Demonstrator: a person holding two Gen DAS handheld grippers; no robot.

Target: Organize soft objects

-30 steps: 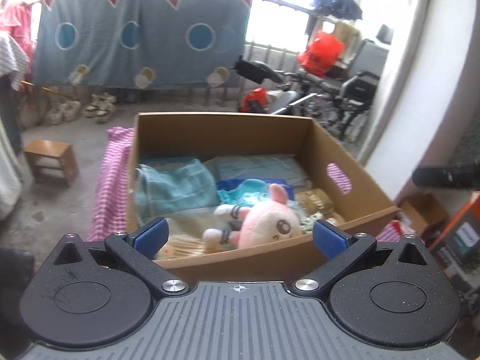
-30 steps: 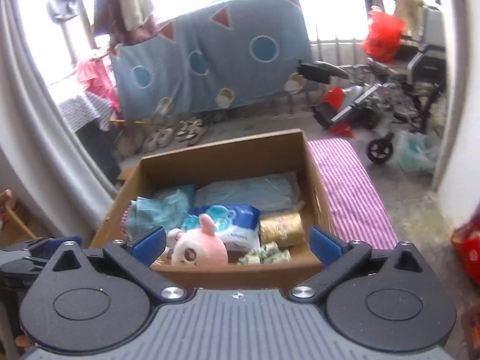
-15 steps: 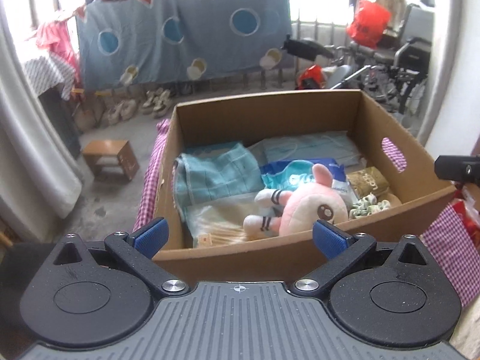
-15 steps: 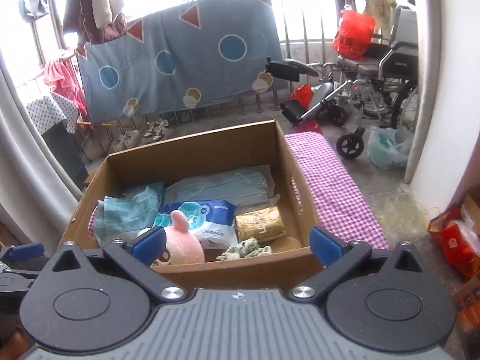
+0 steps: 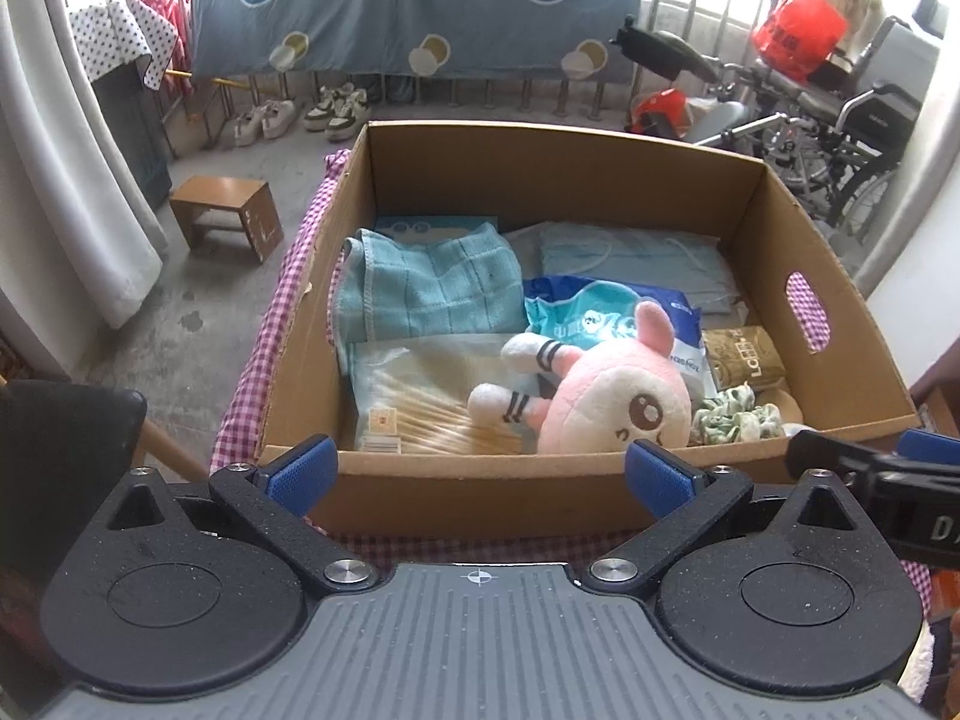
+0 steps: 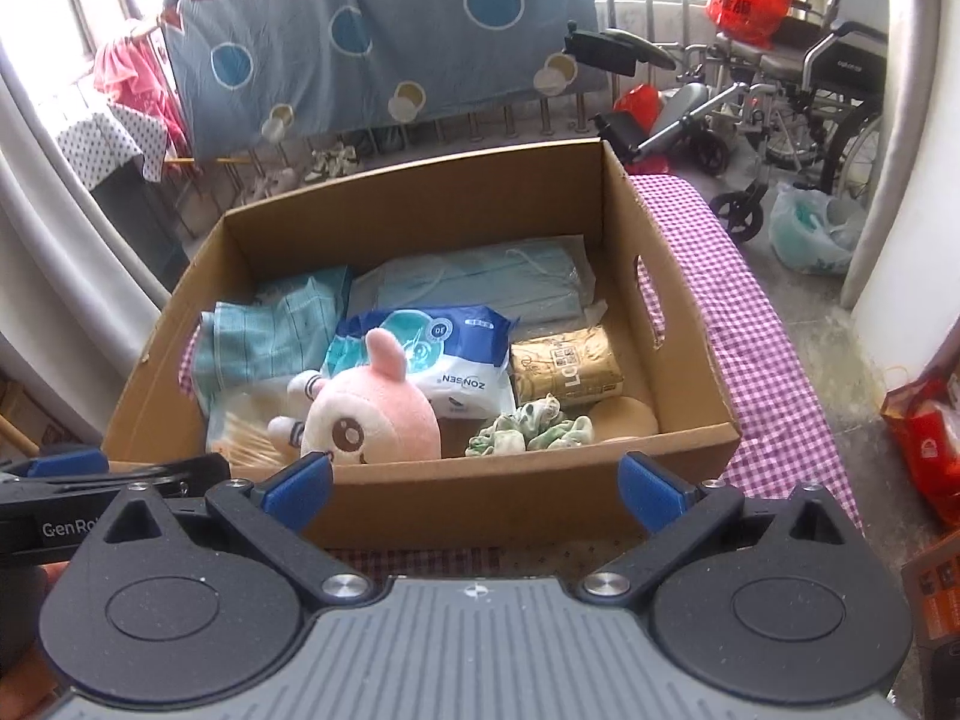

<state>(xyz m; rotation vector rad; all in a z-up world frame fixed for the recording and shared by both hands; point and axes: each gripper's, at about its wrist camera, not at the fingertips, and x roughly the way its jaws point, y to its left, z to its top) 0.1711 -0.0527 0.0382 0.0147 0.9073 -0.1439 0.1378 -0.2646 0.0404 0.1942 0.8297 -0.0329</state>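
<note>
A cardboard box stands on a purple checked cloth and holds soft things. A pink plush toy lies at the front. Around it are a teal towel, a blue-white wipes pack, a pack of face masks, a gold packet, a green scrunchie and a bag of cotton swabs. My left gripper and right gripper are open and empty, just in front of the box's near wall.
The checked cloth stretches right of the box. A small wooden stool and shoes stand on the floor at the left. A wheelchair and a hanging blue sheet are behind. A red bag sits at the right.
Both grippers have moved closer to the box and tilted down, so its contents show larger. The jaws have stayed open and nothing was picked up.
</note>
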